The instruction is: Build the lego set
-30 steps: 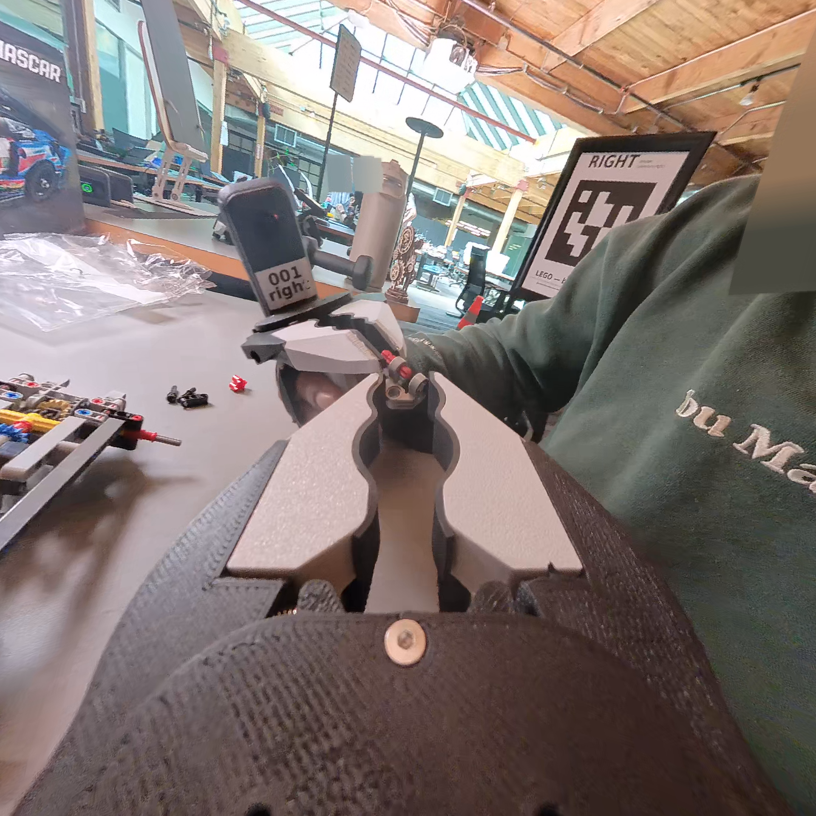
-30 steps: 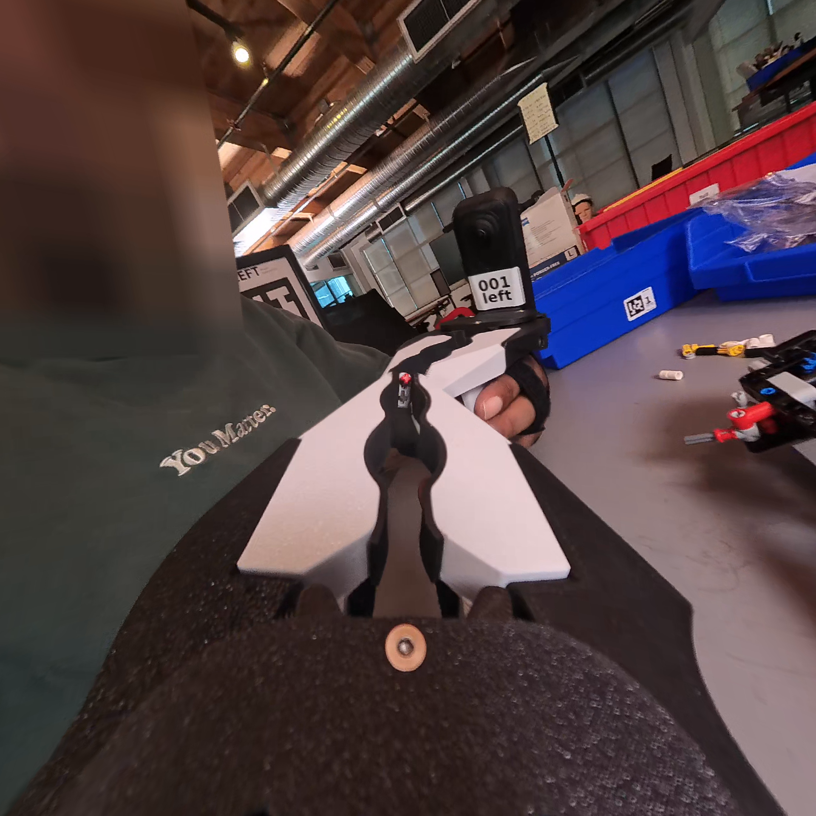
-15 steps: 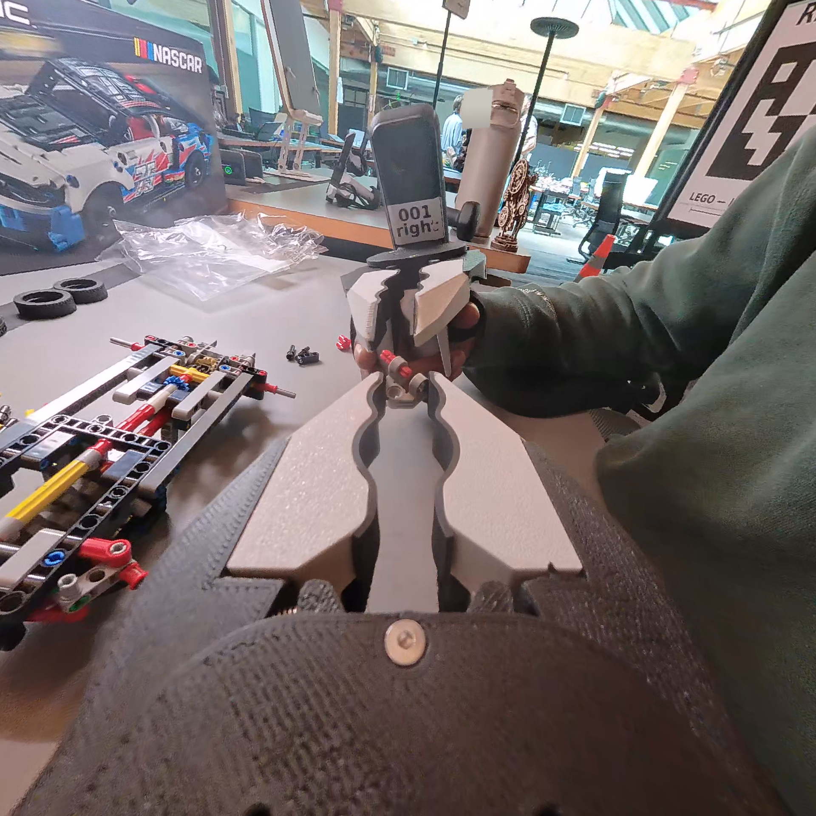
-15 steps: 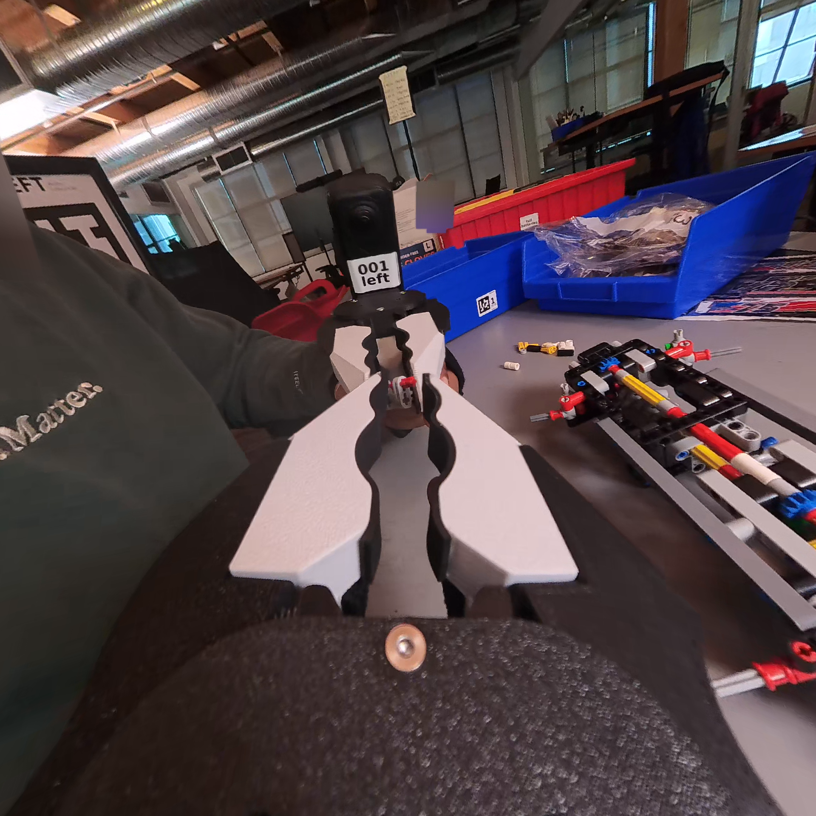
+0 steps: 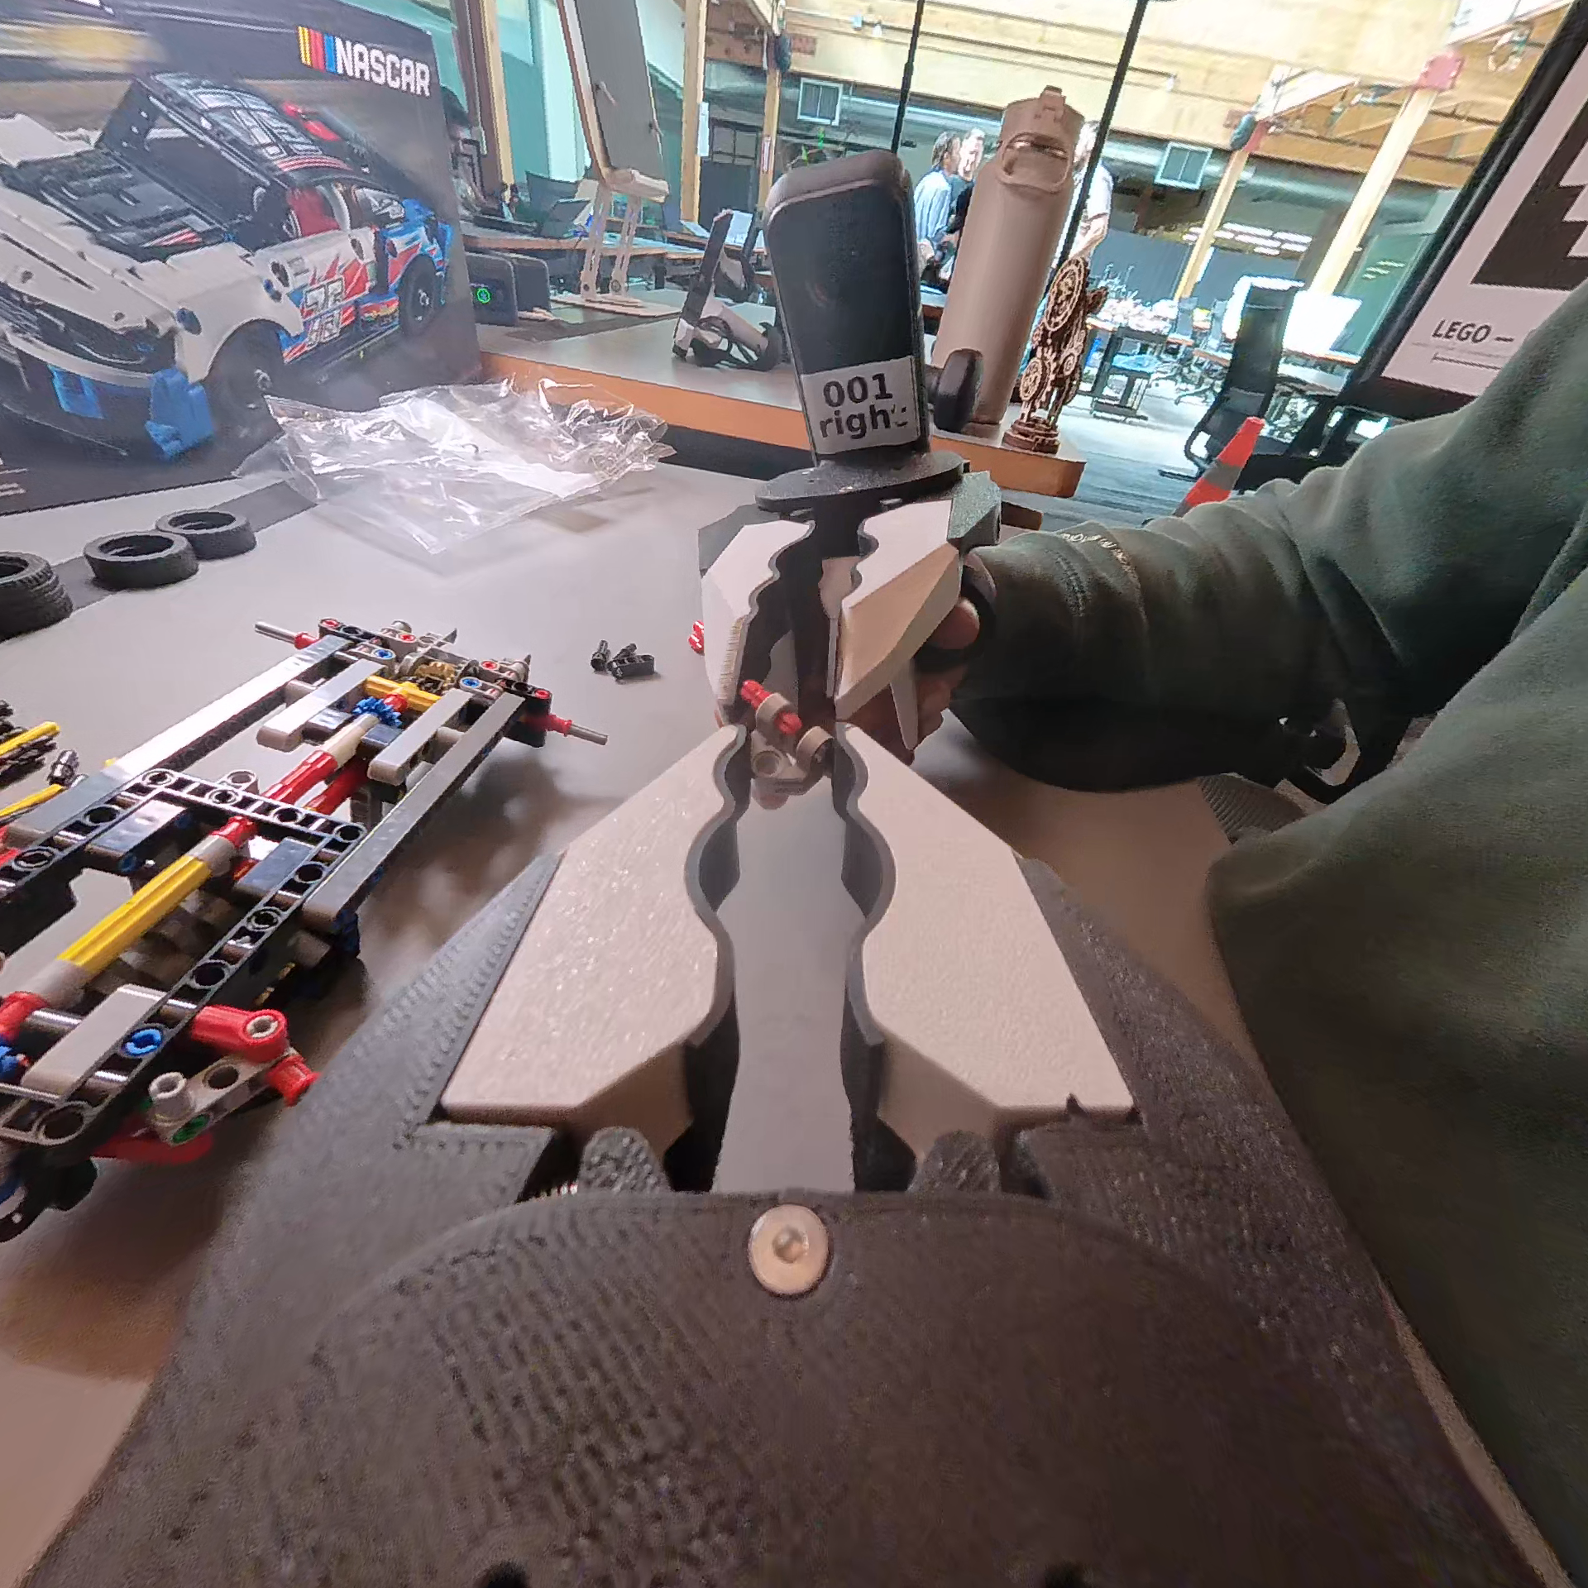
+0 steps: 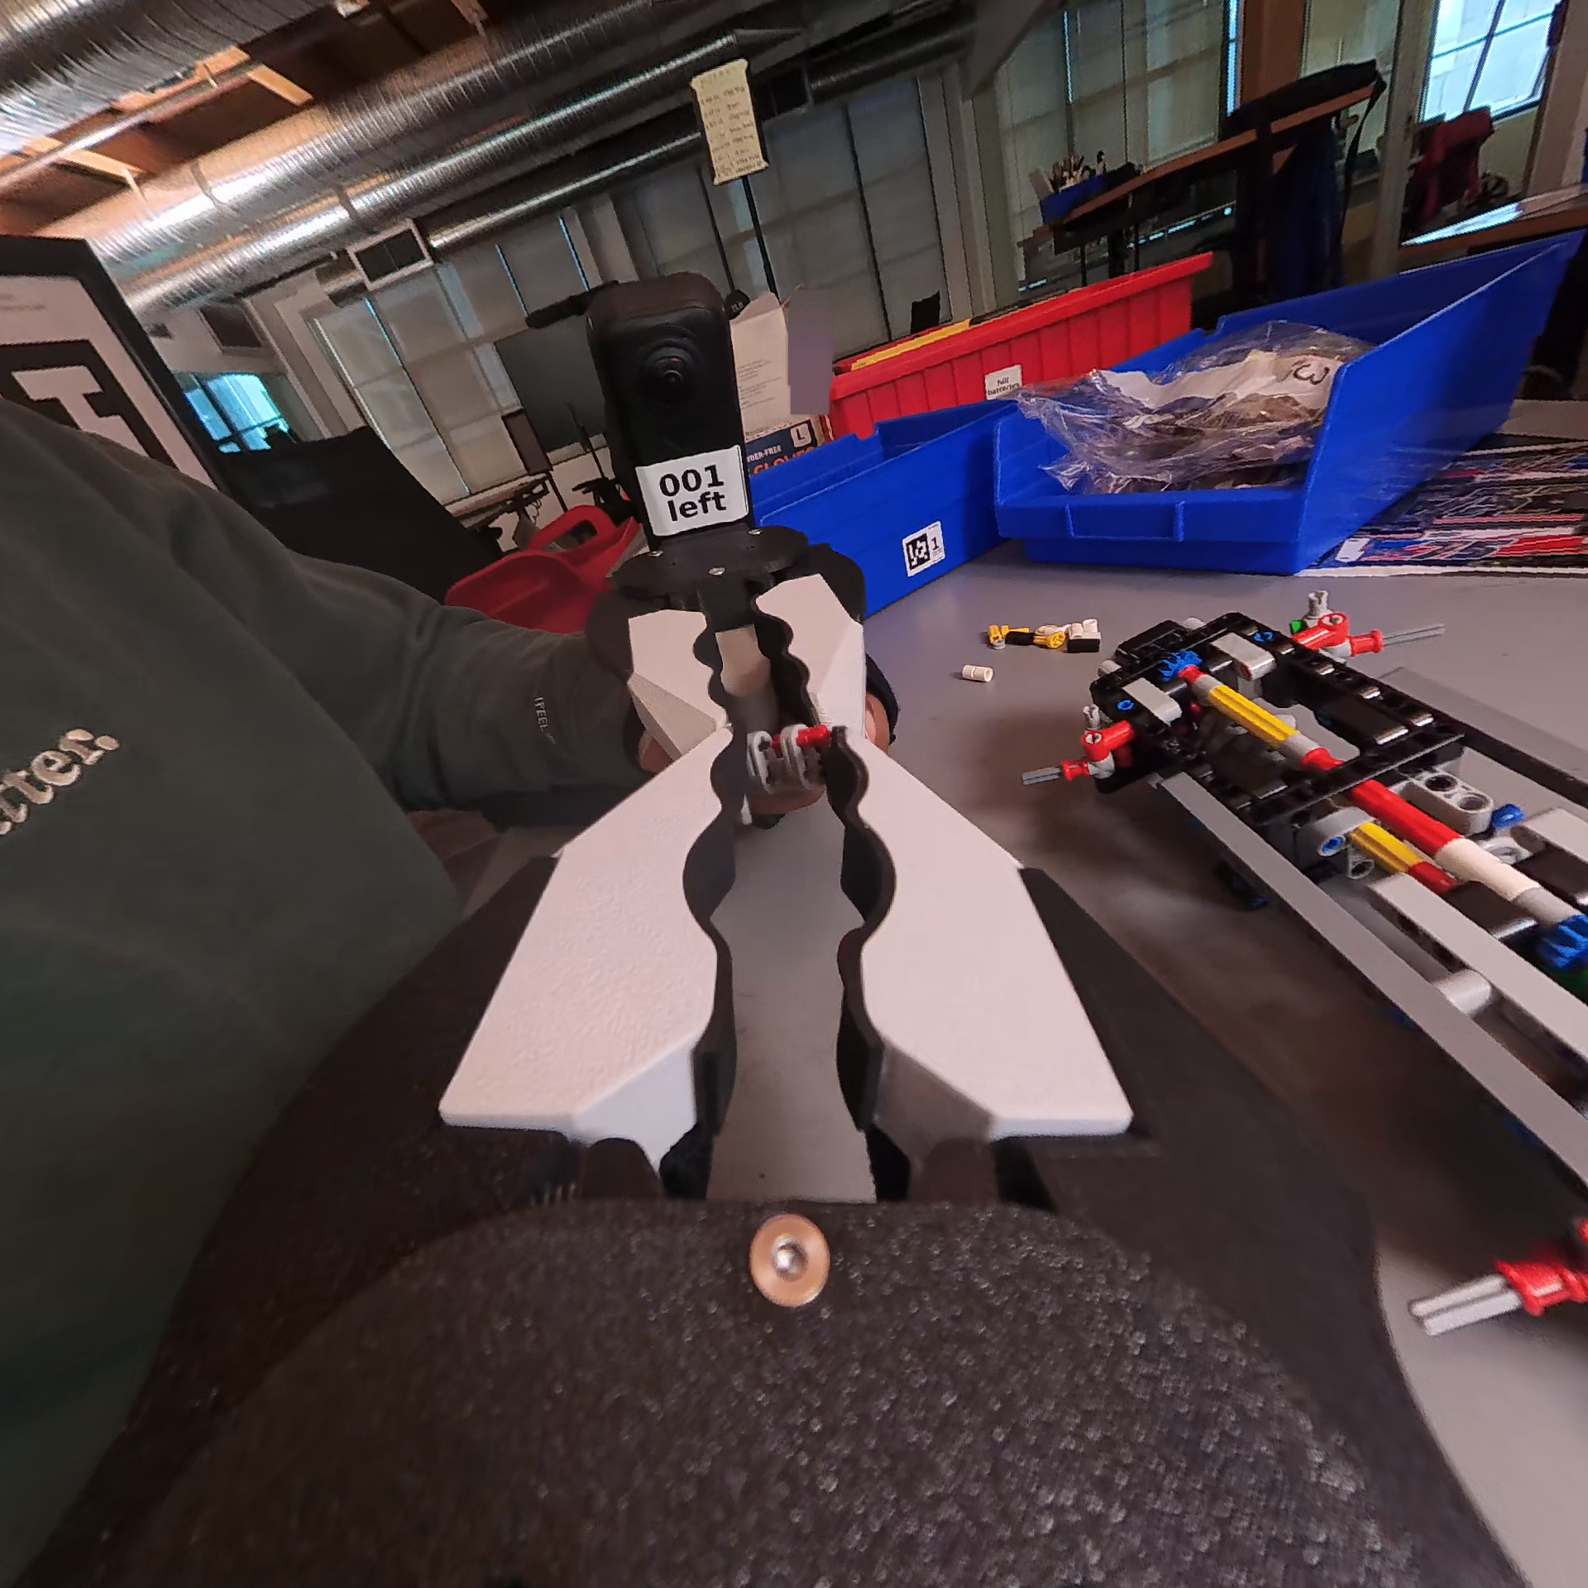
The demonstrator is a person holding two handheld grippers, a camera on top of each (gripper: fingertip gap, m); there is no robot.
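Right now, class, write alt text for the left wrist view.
Two grippers meet tip to tip above a grey table: the left gripper pinches a small grey-and-red piece, the right gripper facing it. A long chassis lies left, near three tyres.

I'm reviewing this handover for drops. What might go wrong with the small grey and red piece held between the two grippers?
1. The small grey connector with a red pin is pinched only at the very tips of the left gripper and the right gripper, above the grey table. A slight twist may let it slip and fall.
2. The red pin could pull out.
3. If it drops, it may roll toward the long black and grey chassis.
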